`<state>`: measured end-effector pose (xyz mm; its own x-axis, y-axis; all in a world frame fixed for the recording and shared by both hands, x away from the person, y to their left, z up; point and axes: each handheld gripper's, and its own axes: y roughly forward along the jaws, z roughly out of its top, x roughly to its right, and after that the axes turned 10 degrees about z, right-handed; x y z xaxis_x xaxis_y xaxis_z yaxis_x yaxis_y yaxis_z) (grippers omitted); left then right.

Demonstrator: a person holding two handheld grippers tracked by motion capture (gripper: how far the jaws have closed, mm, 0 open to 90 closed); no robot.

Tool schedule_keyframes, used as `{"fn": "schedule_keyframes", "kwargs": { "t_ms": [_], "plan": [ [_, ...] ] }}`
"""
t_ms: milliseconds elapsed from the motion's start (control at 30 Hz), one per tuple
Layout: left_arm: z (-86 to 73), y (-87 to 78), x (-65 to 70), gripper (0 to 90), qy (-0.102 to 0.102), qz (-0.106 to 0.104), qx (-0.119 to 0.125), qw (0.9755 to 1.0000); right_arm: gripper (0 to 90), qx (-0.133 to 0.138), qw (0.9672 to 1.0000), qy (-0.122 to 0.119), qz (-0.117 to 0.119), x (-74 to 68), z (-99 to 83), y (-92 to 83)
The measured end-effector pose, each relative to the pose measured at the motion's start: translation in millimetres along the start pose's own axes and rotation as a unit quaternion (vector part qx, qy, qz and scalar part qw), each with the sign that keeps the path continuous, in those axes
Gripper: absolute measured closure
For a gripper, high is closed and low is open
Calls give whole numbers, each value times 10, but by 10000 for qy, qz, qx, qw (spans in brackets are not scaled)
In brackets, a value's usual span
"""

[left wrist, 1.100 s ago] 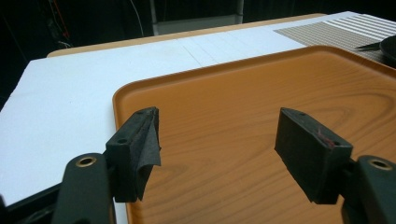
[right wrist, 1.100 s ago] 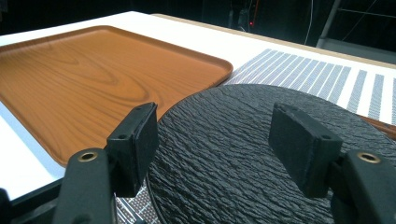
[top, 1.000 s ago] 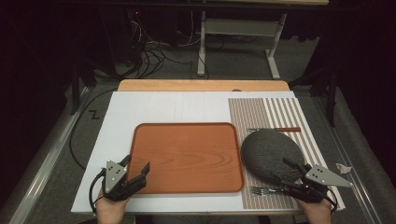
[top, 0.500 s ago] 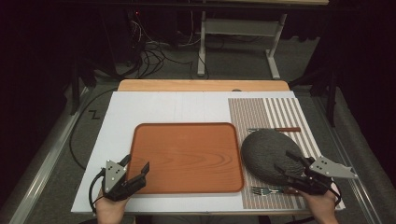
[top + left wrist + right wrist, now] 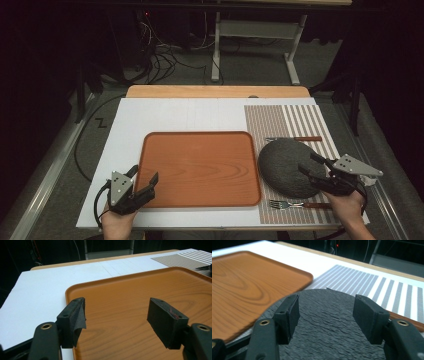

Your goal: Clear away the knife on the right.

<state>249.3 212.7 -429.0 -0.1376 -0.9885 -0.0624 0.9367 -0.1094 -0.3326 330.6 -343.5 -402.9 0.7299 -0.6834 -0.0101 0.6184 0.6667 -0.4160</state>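
Note:
A wood-grain tray lies at the middle of the white board. Right of it, a dark grey round plate rests on a striped placemat. A knife lies beyond the plate and a fork in front of it. My right gripper hovers over the plate's right part, open; its jaws have just been closing a little, with nothing between them. The right gripper view has my right gripper above the plate. My left gripper stands open at the tray's near left corner, my left gripper empty above the tray.
The white board lies on a wooden tabletop. Cables and a metal stand are on the dark floor beyond. The board's near edge runs just in front of both hands.
My right gripper has moved away from the fork, farther from the person and slightly right, onto the plate's right side. The left gripper has stayed put.

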Motion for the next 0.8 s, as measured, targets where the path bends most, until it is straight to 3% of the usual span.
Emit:
{"fn": "schedule_keyframes", "kwargs": {
  "t_ms": [67,267,800],
  "plan": [
    [-1,2,0,310,-2,3,2,10000,408,-154,9999,-16,-61,57,50,17],
    [-2,4,4,310,12,-1,-8,10000,417,-235,9996,-35,-138,142,114,28],
    [-3,14,14,311,38,-21,-19,10000,451,-606,9980,99,-117,434,251,184]
  ]
}}
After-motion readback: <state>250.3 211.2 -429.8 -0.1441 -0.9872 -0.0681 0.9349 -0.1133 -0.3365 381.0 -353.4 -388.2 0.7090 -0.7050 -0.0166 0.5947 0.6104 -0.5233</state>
